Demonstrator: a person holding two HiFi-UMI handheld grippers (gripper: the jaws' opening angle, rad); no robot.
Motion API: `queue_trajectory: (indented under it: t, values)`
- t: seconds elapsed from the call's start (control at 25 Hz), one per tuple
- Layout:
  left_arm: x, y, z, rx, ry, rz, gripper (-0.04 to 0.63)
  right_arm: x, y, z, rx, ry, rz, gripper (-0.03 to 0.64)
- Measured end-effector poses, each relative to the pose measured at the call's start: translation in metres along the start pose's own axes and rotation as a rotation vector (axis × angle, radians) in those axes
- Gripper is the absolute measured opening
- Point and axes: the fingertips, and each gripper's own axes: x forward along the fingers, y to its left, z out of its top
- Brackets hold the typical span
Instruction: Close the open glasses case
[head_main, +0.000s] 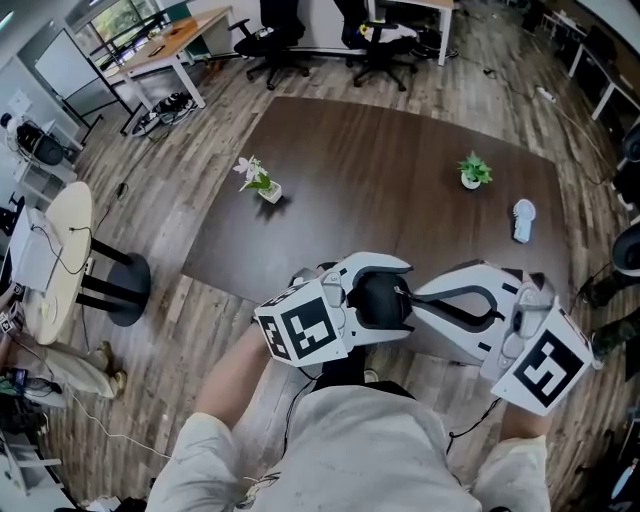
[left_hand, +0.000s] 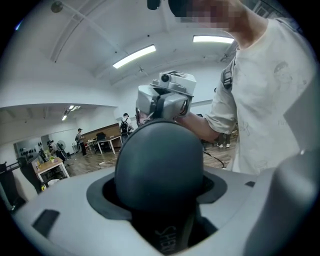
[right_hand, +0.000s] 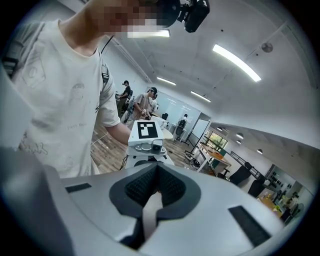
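A dark rounded glasses case (head_main: 378, 303) hangs in the air close to my body, over the near edge of the brown table (head_main: 400, 180). My left gripper (head_main: 385, 298) is shut on it, a white finger on each side. In the left gripper view the case (left_hand: 159, 165) fills the gap between the jaws of the left gripper (left_hand: 160, 187); whether its lid is open or shut is hidden. My right gripper (head_main: 418, 297) points at the case from the right, its tip right next to it, jaws shut and empty. The right gripper view shows the right gripper (right_hand: 152, 192) pressed together.
Two small potted plants (head_main: 258, 180) (head_main: 474, 172) and a white and blue object (head_main: 523, 220) stand on the table further off. Office chairs (head_main: 290, 45) are beyond it, and a round white side table (head_main: 60, 260) stands at the left.
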Motion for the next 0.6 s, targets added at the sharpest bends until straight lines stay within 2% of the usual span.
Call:
queue_trajectory:
  t: [0.4,0.48,0.6]
  values:
    - [-0.007,0.033,-0.002,-0.130,-0.077,0.050,0.334,0.009,0.002,-0.004,-0.030,0.022,-0.020,0.002]
    - [-0.009,0.040,-0.003,-0.181,-0.102,0.058,0.334,0.016,0.007,-0.009,-0.037,0.043,0.009,0.000]
    - [-0.022,0.059,0.006,-0.297,-0.207,0.086,0.333,0.030,0.022,-0.020,-0.056,0.086,0.084,-0.002]
